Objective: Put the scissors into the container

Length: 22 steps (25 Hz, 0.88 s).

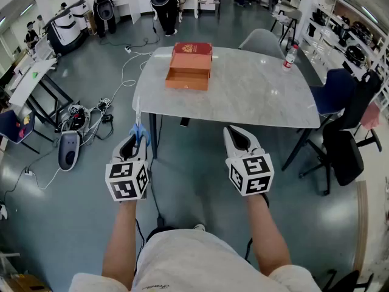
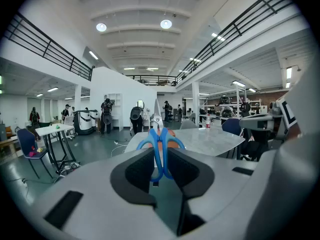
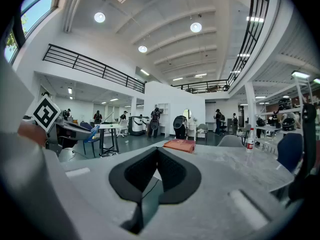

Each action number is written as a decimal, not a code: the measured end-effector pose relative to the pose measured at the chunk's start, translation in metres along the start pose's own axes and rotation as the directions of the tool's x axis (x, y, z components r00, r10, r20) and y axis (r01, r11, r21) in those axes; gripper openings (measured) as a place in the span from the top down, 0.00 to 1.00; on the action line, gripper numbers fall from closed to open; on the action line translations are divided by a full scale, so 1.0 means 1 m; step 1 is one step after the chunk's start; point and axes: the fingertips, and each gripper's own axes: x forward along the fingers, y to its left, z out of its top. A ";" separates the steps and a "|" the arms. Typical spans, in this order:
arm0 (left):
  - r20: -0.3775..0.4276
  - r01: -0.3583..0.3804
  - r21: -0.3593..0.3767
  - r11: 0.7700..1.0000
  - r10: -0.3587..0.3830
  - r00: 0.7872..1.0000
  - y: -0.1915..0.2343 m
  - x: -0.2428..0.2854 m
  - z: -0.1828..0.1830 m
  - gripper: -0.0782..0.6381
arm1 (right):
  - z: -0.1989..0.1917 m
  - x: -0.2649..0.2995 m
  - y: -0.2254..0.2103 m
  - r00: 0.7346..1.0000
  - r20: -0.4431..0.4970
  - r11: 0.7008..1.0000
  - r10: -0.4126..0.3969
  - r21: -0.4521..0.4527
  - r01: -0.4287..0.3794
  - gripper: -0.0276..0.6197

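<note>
Before table (image 1: pixel 255 93), left gripper (image 1: pixel 136 137) clamps scissors (image 2: pixel 160 146) (blades outward).

The person is wearing a pale short-sleeved top (image 1: pixel 182 257). The left gripper (image 1: pixel 136 137) and the right gripper (image 1: pixel 232 132) are each showing a smooth grey-white shell, black padded jaw linings and a cube bearing black-and-white square markers.
</note>
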 end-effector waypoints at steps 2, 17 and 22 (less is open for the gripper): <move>0.002 0.006 -0.003 1.000 -0.006 1.000 -0.002 -0.001 0.001 0.78 | -0.001 0.001 0.001 1.000 -0.002 1.000 0.004 -0.003 -0.004 0.95; -0.007 0.024 0.003 1.000 -0.024 1.000 -0.003 0.037 0.003 0.78 | -0.009 0.030 -0.012 1.000 -0.010 1.000 0.010 0.010 -0.010 0.95; -0.010 0.049 0.003 0.999 -0.049 0.999 0.006 0.077 0.010 0.78 | -0.006 0.062 -0.026 1.000 -0.019 1.000 -0.012 0.003 0.012 0.95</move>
